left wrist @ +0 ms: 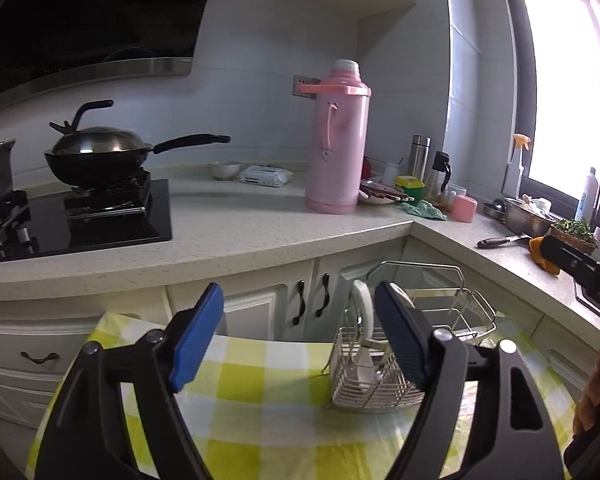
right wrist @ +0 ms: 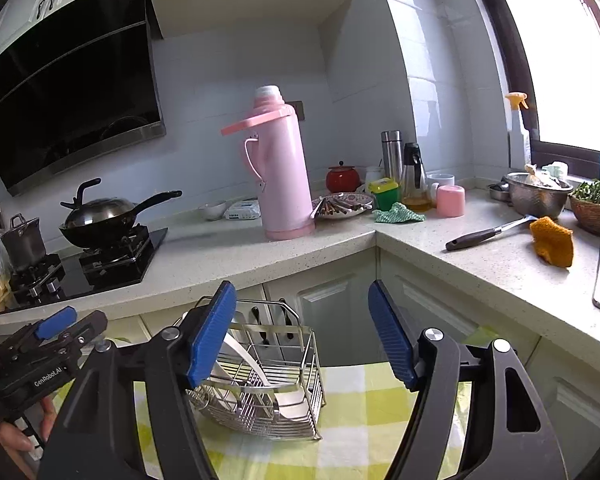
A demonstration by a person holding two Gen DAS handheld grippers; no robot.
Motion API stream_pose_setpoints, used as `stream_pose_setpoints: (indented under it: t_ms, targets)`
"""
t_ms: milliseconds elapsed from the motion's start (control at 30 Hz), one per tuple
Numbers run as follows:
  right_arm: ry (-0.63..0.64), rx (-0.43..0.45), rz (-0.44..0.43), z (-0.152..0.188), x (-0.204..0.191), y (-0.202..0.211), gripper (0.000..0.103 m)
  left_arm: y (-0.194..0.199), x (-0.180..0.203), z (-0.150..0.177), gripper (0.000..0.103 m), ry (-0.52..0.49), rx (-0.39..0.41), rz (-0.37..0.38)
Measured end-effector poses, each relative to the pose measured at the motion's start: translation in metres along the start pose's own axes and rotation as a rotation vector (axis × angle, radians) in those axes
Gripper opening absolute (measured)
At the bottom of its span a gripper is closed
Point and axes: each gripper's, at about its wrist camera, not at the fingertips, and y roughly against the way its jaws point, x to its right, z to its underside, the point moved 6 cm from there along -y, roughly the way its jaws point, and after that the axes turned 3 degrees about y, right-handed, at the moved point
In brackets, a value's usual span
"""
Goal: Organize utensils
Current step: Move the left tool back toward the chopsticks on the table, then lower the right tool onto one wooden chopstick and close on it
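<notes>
Standing over the small table with its yellow-checked cloth [right wrist: 356, 412], the person is holding both tongs spread wide and empty: the left gripper [left wrist: 300, 332] and the right gripper [right wrist: 302, 332] are each hanging in the air short of the wire dish rack [right wrist: 268, 384], with nothing between the blue pads [right wrist: 212, 332].

The rack is sitting on the cloth, in front of the white cabinet doors below the counter [right wrist: 308, 248]. White plates [right wrist: 240, 356] are leaning in its slots, and in the small wire caddy [left wrist: 368, 376] at its end a white spoon and a metal one seem to be standing handle-up.

Judging by looks, the utensils are going to be light, stiff and slick; a thin polished handle could be twisting or sliding between flat pads, so pinching it across the upper shaft, clear of the wires, looks safest. The plates are appearing heavier and breakable, best taken by the rim and lifted straight out of the slots. The rack itself looks light enough to be skidding on the cloth if nudged.

The left wrist view is showing the caddy and its contents head-on, plus the right tool's black body at the frame edge; the right wrist view is hiding the caddy behind its own finger. That view is instead showing the rack's long side and the tilt of the plates, the left tool with a hand [right wrist: 16, 432] on its grip, and a black-handled spatula [right wrist: 488, 234] lying beside an orange cloth [right wrist: 552, 240] on the counter.
</notes>
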Motion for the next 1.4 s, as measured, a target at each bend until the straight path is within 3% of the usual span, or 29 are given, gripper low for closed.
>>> stream_pose_setpoints:
  t_ms: [167, 333, 700, 1000, 1200, 1400]
  targets:
    - [-0.008, -0.057, 0.029, 0.017, 0.008, 0.043, 0.067, 0.043, -0.032, 0.023, 0.083, 0.000, -0.059, -0.044]
    - [-0.018, -0.104, 0.054, 0.058, 0.011, 0.084, 0.073, 0.080, -0.058, 0.062, 0.091, 0.024, -0.115, -0.071]
    - [-0.029, -0.208, 0.135, 0.161, 0.002, 0.133, 0.074, 0.112, -0.067, 0.151, 0.091, 0.030, -0.180, -0.094]
    - [-0.030, -0.389, 0.199, 0.217, -0.004, 0.122, 0.073, 0.106, -0.063, 0.188, 0.091, 0.006, -0.309, -0.127]
    - [0.002, -0.473, 0.161, 0.239, -0.018, 0.106, 0.071, 0.100, -0.062, 0.203, 0.091, -0.039, -0.380, -0.155]
    - [0.031, -0.531, 0.133, 0.247, -0.029, 0.090, 0.051, 0.094, -0.058, 0.213, 0.091, -0.064, -0.425, -0.146]
